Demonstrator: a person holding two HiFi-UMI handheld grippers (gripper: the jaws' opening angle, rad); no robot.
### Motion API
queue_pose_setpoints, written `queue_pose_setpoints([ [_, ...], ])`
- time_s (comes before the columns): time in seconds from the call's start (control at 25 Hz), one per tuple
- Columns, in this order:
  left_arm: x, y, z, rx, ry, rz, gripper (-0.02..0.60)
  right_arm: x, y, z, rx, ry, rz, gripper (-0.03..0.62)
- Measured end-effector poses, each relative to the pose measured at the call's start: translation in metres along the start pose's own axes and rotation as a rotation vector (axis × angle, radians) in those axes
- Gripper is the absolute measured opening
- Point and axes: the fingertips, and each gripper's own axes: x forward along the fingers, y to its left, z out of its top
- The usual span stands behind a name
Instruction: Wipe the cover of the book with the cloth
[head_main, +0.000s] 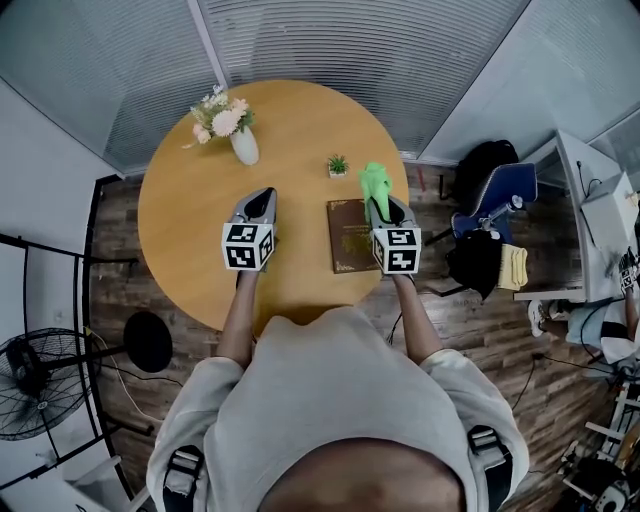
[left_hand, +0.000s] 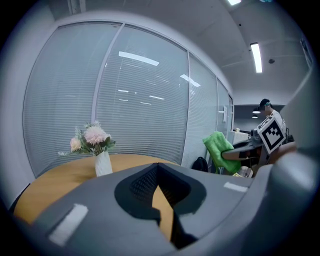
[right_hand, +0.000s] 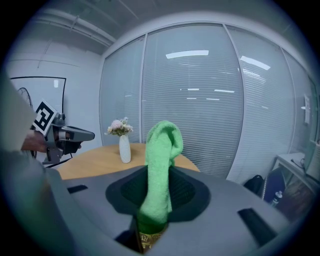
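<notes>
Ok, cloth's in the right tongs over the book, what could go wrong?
The book lies loose near the table edge, left tongs off it: a stroke may slide it. The cloth is a narrow bunch in the right tongs, so their tips may scrape. The potted plant sits close.

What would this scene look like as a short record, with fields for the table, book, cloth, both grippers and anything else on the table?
Table: round, wooden
Book: dark cover, lying flat and closed near the table's right edge
Cloth: green, clamped in the right gripper and sticking out past its jaws
Right gripper: shut on the cloth, held over the book
Left gripper: jaws together, nothing between them, held over bare table left of the book
Other items: white vase of flowers; small potted plant
</notes>
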Motion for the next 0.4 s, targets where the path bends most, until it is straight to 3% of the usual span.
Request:
queue_pose_setpoints([
  [0.4, 0.0013, -0.002, -0.0037, -0.003, 0.002, -0.005, 0.006, -0.0009, 0.0, -0.0015, 0.003, -0.004, -0.008, 0.098],
])
